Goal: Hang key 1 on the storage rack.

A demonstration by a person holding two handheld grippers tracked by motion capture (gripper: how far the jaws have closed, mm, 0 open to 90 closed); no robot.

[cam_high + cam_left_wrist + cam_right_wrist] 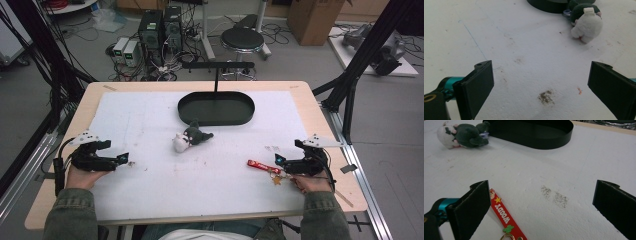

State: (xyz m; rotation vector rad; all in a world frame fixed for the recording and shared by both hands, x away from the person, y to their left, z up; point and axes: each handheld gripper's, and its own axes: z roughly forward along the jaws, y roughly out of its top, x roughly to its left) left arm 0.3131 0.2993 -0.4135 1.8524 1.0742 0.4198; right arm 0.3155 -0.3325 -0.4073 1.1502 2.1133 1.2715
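Plush toy: the small green-and-white plush toy lay on its side mid-tabletop, just in front of the black oval tray, touching neither of my grippers.
Keychain strap: the red Woody keychain strap lay flat by my right hand, its metal ring end nearest me, beside the left one of my right fingers.
Right gripper: my right gripper rested low on the white tabletop, fingers spread wide and empty.
Left gripper: my left gripper sat well apart from the toy, fingers likewise wide apart, holding nothing.
Risk, strap: it was thin and flat on the sheet, so I judged a closing finger could ride over it or push it away instead of getting under.
Risk, toy: soft and rounded, it could roll or squirm out if pinched off-centre.
Risk, tray: a reach for the toy could knock the tray wall just behind it.
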